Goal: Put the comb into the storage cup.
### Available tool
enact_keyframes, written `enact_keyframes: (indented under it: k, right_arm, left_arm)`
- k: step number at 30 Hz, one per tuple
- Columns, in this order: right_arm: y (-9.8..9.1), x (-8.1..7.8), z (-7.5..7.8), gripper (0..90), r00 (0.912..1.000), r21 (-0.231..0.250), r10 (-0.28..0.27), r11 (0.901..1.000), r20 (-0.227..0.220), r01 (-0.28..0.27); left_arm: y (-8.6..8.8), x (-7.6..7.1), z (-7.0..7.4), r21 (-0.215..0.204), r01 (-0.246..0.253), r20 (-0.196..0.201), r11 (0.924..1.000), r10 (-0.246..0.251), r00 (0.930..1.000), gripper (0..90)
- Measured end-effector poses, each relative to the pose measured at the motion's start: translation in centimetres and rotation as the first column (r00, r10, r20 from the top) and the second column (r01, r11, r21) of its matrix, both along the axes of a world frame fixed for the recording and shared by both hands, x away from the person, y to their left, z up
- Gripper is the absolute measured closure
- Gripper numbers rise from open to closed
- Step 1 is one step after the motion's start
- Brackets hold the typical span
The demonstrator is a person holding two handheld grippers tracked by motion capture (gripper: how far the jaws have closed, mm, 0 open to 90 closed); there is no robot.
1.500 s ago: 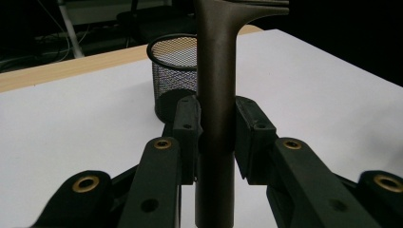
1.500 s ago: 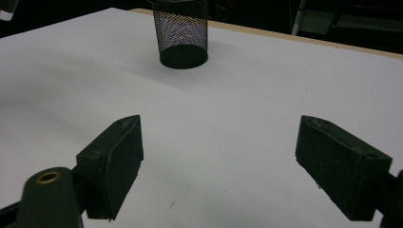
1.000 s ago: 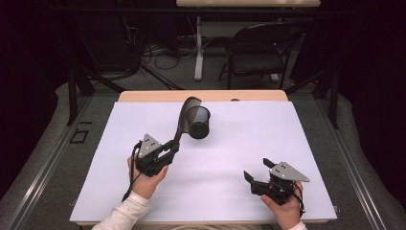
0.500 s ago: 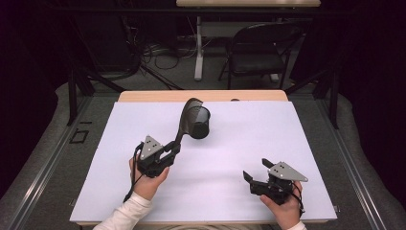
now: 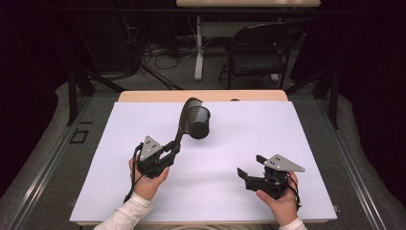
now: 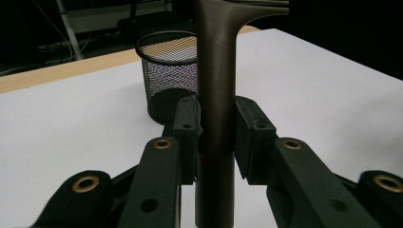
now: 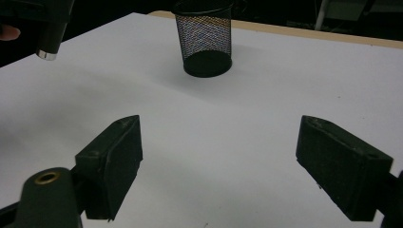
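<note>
1. Your left gripper [image 5: 168,152] is clamped on the handle of a dark tool [image 5: 186,120]; in the left gripper view both pads [image 6: 187,128] press its shaft [image 6: 216,109] from either side, jaws partly closed.
2. The tool looks like a spatula or comb-edged utensil, brownish-black. Exactly which kind, you can't tell.
3. The tool rises up and away from the left gripper, and its broad head [image 5: 190,109] sits over the near-left rim of the mesh cup [image 5: 199,123] in the high view. Whether head touches rim, you can't tell.
4. The cup stands upright on the white table cover [image 5: 249,143], toward the far middle, empty as far as the mesh shows in the right gripper view [image 7: 207,42].
5. Your right gripper [image 5: 248,174] hovers low over the near right of the cover, jaws wide apart, nothing between them; the right gripper view shows bare white surface between the two pads [image 7: 114,156].
6. The right gripper points toward the cup, well apart from it.
7. Your left hand [image 5: 146,184] and right hand [image 5: 280,203] come in from the bottom edge, white sleeves [image 5: 124,218] showing.
8. Beyond the table: a chair [image 5: 261,48] and cables on the floor, dark.
</note>
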State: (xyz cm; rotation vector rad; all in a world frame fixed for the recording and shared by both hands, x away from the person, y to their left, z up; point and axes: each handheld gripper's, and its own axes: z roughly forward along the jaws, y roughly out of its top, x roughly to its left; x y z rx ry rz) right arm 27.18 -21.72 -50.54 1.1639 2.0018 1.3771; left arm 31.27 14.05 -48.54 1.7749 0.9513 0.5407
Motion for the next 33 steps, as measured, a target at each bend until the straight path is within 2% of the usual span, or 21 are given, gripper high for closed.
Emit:
enact_keyframes:
  k: [8, 17, 27, 33]
  right_arm:
    - [1.1, 1.0, 1.0, 15.8, 0.9997, -0.019, 0.02, 0.9996, -0.016, -0.02]
    - [2.9, 2.8, 2.6, 15.8, 0.9988, -0.002, 0.037, 0.9993, -0.033, -0.038]
    - [4.6, 4.8, 3.5, 15.8, 0.997, -0.007, 0.047, 0.9988, -0.062, -0.047]
    - [5.2, 6.1, 4.2, 16.0, 0.9961, 0.005, 0.044, 0.999, -0.076, -0.043]
  left_arm:
    - [0.1, -0.1, 0.1, -0.002, -0.003, 0.008, 1.0, 0.003, 1.0, 72.7]
    - [0.2, -0.1, 0.1, -0.005, -0.004, 0.008, 1.0, 0.004, 1.0, 72.7]
    - [0.2, -0.1, 0.1, -0.006, -0.003, 0.006, 1.0, 0.003, 1.0, 72.7]
    - [0.2, -0.1, 0.1, -0.006, -0.002, 0.009, 1.0, 0.002, 1.0, 72.7]
